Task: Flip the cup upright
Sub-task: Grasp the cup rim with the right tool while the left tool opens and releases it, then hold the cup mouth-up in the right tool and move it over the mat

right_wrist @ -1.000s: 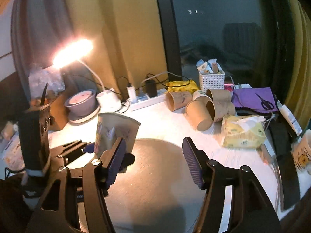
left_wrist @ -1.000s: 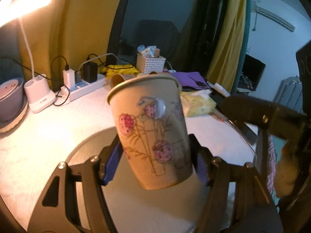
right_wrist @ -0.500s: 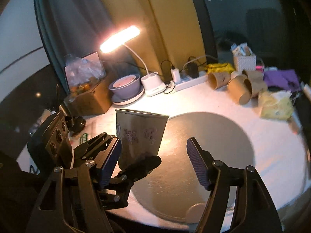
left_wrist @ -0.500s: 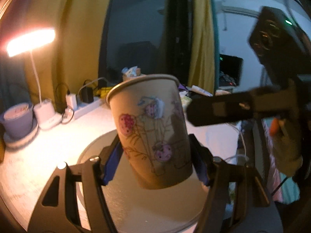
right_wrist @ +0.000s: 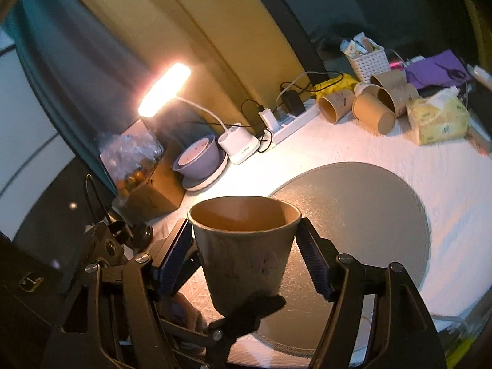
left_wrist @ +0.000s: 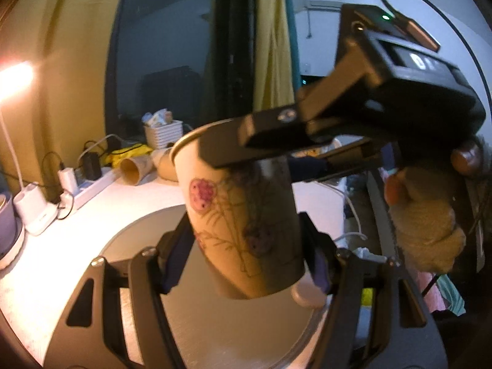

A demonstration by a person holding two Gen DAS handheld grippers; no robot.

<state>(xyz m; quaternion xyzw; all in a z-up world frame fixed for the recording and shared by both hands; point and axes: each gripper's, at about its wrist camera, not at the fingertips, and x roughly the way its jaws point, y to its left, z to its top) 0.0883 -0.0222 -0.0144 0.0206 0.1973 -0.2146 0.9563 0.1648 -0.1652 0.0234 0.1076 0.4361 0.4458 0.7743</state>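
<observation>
A paper cup with pink flower print is held mouth-up in the air over a grey round mat. My left gripper is shut on its lower half. My right gripper surrounds the cup near its rim, with blue pads close to both sides; whether they press on it is unclear. In the left wrist view the right gripper's black finger crosses the cup's rim. In the right wrist view the left gripper's finger grips the cup's base.
Several paper cups lie on their sides at the back, by a tissue pack, white basket and power strip. A lit desk lamp, purple bowl and box stand at the left.
My right gripper has moved in from beside the cup to surround its upper part. The left gripper has kept its hold and the cup stays upright.
</observation>
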